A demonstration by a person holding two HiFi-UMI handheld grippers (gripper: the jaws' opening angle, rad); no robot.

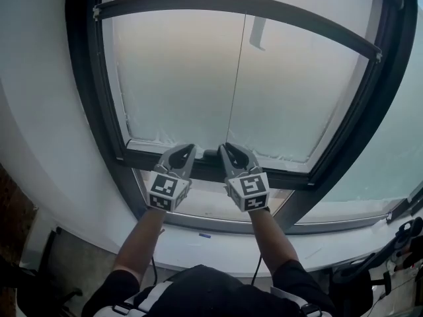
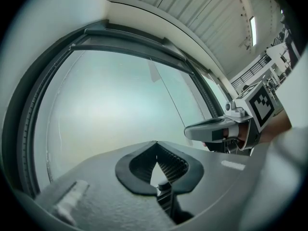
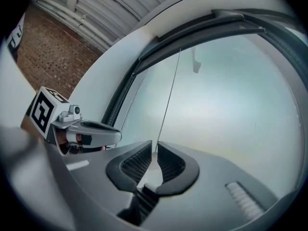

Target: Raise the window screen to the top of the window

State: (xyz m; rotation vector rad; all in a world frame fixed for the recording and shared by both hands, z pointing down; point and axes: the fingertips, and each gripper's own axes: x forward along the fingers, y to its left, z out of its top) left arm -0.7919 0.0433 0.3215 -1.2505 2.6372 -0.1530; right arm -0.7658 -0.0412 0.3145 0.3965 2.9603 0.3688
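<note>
Low in the window [image 1: 86,111], at the lower centre of the head view, the screen's [image 1: 178,78] dark bottom rail [image 1: 284,170] sat just above the sill, well apart from the top bar [image 1: 231,5], so nearly the whole lift looked undone. Both grippers met the rail close together near its middle. The left gripper [image 1: 190,149] had its jaws shut on nothing. The right gripper [image 1: 229,148] had its jaws narrowly apart, with a thin line [image 1: 236,78] running down the screen to the gap, and nothing clearly pinched.

The main risk, as I judged it, was slipping: neither pair of jaws gripped the rail, so a push from smooth tips could skate off the edge and let the screen drop back. With both contacts crowded at the centre, the long rail could also tip at one end and bind in the side tracks, most likely if one hand rose faster than the other. The thin line, if it was a loose cord, might catch in the right jaws and drag sideways. Reaching the top bar meant a long stretch upward, where pressure on the rail would be hardest to keep
</note>
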